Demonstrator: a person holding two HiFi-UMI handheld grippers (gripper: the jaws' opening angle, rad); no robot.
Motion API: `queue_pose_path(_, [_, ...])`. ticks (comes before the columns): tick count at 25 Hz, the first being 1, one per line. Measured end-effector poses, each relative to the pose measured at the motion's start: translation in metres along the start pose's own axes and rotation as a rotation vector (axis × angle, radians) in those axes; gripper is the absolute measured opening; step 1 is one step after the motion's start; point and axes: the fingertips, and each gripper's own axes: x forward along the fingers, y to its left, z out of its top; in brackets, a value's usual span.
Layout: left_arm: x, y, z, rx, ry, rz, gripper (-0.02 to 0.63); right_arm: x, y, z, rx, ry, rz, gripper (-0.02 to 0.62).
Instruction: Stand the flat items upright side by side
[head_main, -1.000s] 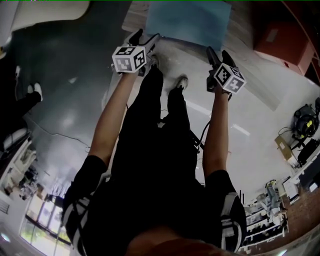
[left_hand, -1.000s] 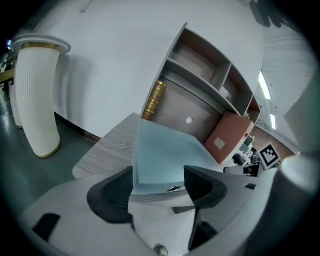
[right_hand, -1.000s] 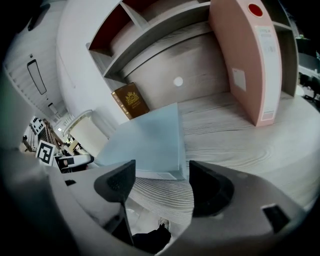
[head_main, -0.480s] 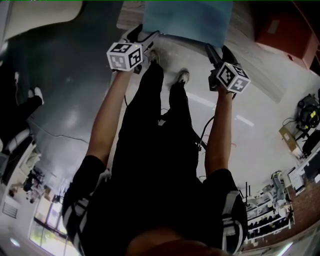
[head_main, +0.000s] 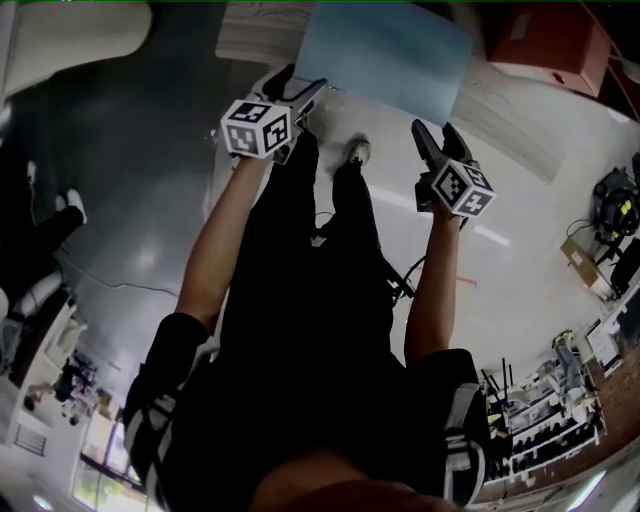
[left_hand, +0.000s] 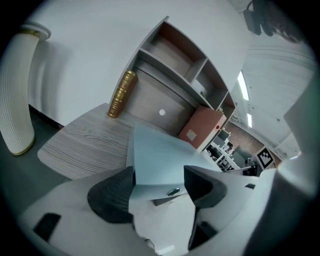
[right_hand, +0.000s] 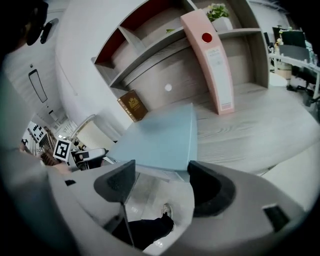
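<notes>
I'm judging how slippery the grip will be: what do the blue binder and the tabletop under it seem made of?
The blue binder: likely plastic-covered board, matte, evenly coloured, with a shiny metal eyelet near its edge. The tabletop: wood or wood-look laminate, pale grey, straight grain lines, low sheen; the look leaves open which.

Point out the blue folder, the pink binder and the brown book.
blue folder (head_main: 385, 50): head view, middle of its cover.
pink binder (right_hand: 214, 65): right gripper view, its spine.
brown book (right_hand: 132, 105): right gripper view, front cover.
</notes>
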Motion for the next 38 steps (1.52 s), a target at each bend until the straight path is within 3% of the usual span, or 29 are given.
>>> queue_pose_path(6, [0.012,-0.037,-0.03,0.008,0.042,-0.028,0.311,-0.026,-0.036,-0.025,0.05,-0.008,-0.055,0.337])
queue_pose_path(15, [0.03,-0.049,-0.057,0.026,0.097,0.003,0.311,-0.031,-0.067,-0.041,0.114,-0.015,-0.082,0.337])
queue_pose_path(20, [0.032,-0.045,-0.056,0.013,0.074,0.051,0.311,-0.034,-0.076,-0.041,0.125,-0.033,-0.091,0.339])
queue_pose_path(23, [0.02,-0.042,-0.052,-0.005,0.036,0.103,0.311,-0.051,-0.083,-0.036,0.055,-0.045,-0.146,0.344])
queue_pose_path(26, [-0.004,-0.043,-0.038,0.008,-0.032,0.186,0.297,-0.07,-0.079,-0.02,-0.033,-0.077,-0.148,0.344])
queue_pose_path(29, [-0.042,-0.067,-0.012,0.057,-0.139,0.231,0.176,-0.084,-0.063,0.0,-0.172,-0.105,-0.142,0.344])
queue_pose_path(32, [-0.084,-0.095,0.016,0.084,-0.252,0.242,0.079,-0.086,-0.037,0.014,-0.325,-0.12,-0.151,0.344])
queue_pose_path(38, [-0.153,-0.14,0.06,0.125,-0.376,0.152,0.032,-0.07,0.035,0.008,-0.658,-0.063,-0.249,0.344])
